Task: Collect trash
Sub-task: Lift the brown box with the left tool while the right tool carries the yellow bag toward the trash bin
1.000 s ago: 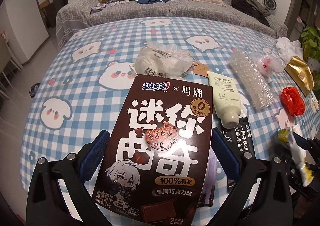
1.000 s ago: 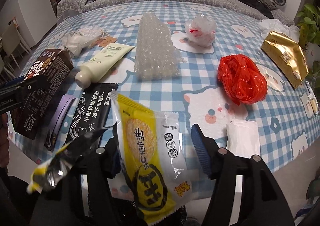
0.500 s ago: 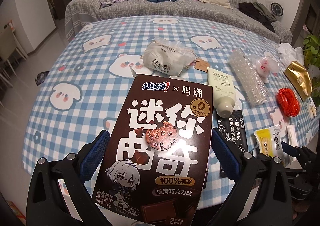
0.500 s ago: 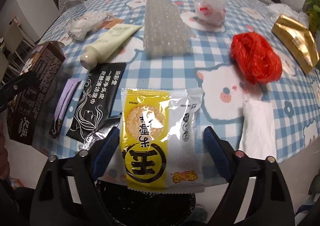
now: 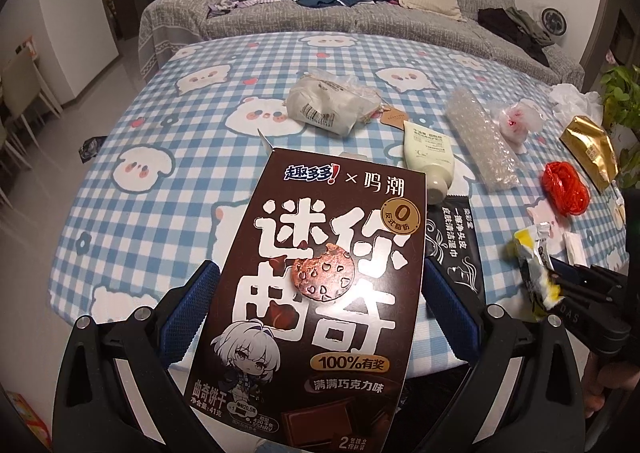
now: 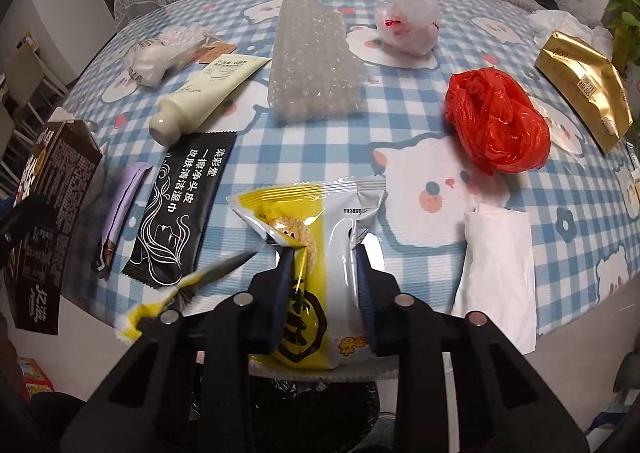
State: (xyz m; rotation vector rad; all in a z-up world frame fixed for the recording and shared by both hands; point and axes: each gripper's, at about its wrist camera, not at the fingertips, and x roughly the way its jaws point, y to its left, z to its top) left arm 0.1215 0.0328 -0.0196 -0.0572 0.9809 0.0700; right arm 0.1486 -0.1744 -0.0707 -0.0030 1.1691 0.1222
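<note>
The left hand-held gripper [image 5: 316, 317] holds a brown cookie box [image 5: 320, 293] between its blue pads, which press on the box's two sides. The box is lifted off the surface [image 5: 168, 213] near its front edge and tilts back toward the camera.

The right hand-held gripper [image 6: 322, 293] has just been closing, and now its pads squeeze a yellow and white snack wrapper [image 6: 316, 237]. The wrapper is crumpled between them at the front edge of the surface. A thin yellow strip [image 6: 192, 285] sticks out to the left of this gripper; it is blurry, so it may be a torn part of the same wrapper.

More trash lies on the blue checked cloth. A black wipe packet [image 6: 184, 209] sits just left of the wrapper, with a thin purple packet [image 6: 120, 213] beside it. A cream tube [image 6: 204, 93] lies behind them, next to a roll of bubble wrap [image 6: 312, 61]. A red plastic bag [image 6: 496, 121] is to the right, with a gold pouch [image 6: 584, 89] farther right. A white folded tissue [image 6: 500, 273] lies just right of the gripper.
</note>
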